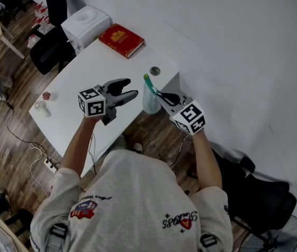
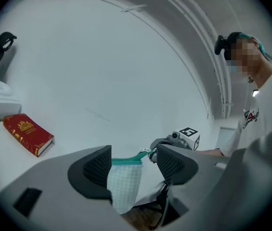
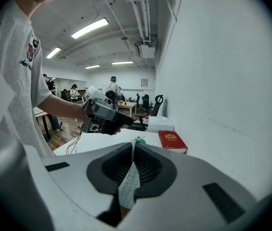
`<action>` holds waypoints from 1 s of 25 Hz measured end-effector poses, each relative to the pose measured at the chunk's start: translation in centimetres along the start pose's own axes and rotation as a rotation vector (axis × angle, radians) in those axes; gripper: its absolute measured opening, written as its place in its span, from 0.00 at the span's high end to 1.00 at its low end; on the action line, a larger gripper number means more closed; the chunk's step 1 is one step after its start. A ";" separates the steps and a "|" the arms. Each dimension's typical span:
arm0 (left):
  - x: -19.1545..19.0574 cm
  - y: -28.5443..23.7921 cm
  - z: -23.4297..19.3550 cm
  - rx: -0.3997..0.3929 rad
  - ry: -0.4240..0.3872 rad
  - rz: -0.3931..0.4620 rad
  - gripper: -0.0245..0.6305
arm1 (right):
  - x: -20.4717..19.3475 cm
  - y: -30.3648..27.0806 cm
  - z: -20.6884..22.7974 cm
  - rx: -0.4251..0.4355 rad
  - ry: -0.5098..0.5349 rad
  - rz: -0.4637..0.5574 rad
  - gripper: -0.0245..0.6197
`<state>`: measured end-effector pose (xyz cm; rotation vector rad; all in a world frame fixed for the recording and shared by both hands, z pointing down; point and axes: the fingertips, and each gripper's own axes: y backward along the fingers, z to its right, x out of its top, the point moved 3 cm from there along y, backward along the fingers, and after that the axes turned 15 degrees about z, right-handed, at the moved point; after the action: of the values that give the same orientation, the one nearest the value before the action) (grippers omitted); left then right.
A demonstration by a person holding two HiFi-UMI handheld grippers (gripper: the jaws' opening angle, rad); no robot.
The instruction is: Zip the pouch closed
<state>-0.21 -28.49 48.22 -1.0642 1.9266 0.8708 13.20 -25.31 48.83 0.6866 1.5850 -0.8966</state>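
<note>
A white mesh pouch (image 1: 150,103) with a green zipper (image 1: 147,80) hangs in the air off the table's near right corner. My right gripper (image 1: 162,95) is shut on its upper edge; in the right gripper view the mesh (image 3: 128,184) is pinched between the closed jaws (image 3: 133,163). My left gripper (image 1: 132,87) stands open just left of the pouch, pointing level at it and apart from it. In the left gripper view the pouch (image 2: 125,183) and its zipper (image 2: 126,161) show beyond the gap of that gripper (image 2: 133,165), with nothing between the pads (image 2: 98,166).
The white table (image 1: 98,67) carries a red book (image 1: 121,40), a white appliance (image 1: 85,24), a small round thing (image 1: 155,71) and small items (image 1: 42,102) at its left end. A black chair (image 1: 258,196) stands at the lower right, a white wall to the right.
</note>
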 end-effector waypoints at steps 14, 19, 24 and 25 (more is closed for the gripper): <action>-4.4 -4.7 3.3 -0.157 0.199 -0.043 0.52 | -0.4 1.1 -1.8 0.041 0.007 -0.039 0.93; -5.2 -5.2 3.9 -0.197 0.253 -0.070 0.54 | -0.7 1.1 -2.1 0.053 0.015 -0.050 0.93; -5.5 -5.1 3.8 -0.209 0.269 -0.079 0.57 | -1.0 1.0 -2.4 0.058 0.016 -0.057 0.93; -5.5 -5.1 3.7 -0.210 0.269 -0.079 0.58 | -1.1 1.1 -2.4 0.060 0.016 -0.059 0.93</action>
<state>7.38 -25.50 50.09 -1.4352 2.0258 0.9397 13.03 -22.71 49.91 0.6935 1.6050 -0.9874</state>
